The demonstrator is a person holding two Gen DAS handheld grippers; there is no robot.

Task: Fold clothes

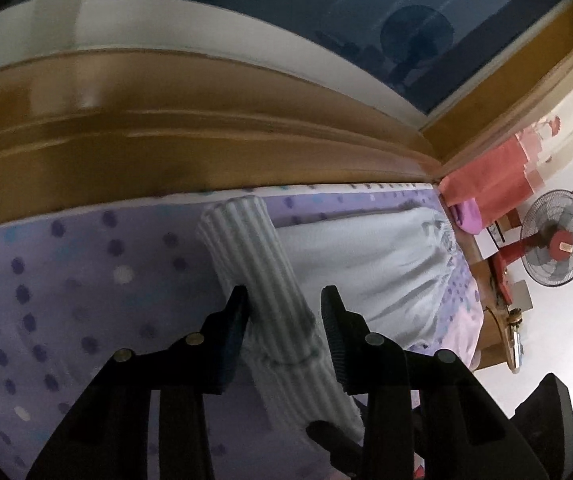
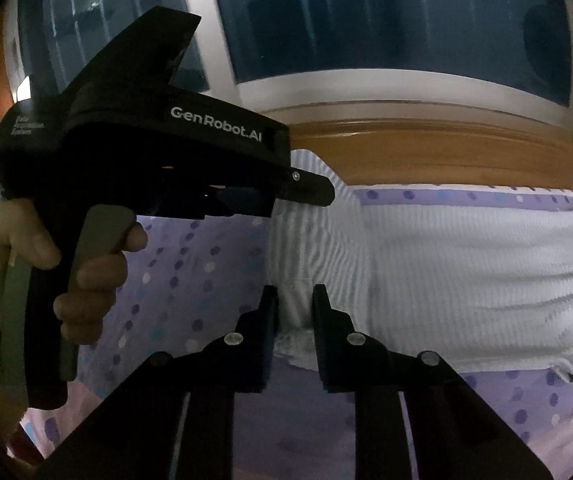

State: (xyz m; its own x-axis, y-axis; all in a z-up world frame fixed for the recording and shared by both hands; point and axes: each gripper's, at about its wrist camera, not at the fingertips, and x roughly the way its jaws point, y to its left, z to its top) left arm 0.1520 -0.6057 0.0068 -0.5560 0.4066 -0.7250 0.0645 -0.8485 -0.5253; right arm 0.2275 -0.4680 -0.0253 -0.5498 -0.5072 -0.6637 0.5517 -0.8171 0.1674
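A white garment with fine grey stripes (image 1: 370, 272) lies on a purple polka-dot bed sheet (image 1: 58, 280). One narrow folded part of it (image 1: 262, 280) runs between the fingers of my left gripper (image 1: 284, 300), whose jaws stand apart around the cloth without pinching it. In the right wrist view the garment (image 2: 466, 280) spreads to the right. My right gripper (image 2: 294, 300) has its jaws slightly apart around the garment's near left edge (image 2: 292, 320). The left gripper's black body (image 2: 158, 160), held by a hand, reaches over the garment's far left corner.
A wooden headboard or sill (image 1: 166, 132) runs along the far side of the bed, with dark windows (image 2: 386, 20) above. A red standing fan (image 1: 554, 240), a wooden side table (image 1: 498, 312) and pink cloth (image 1: 486, 184) are at the right of the bed.
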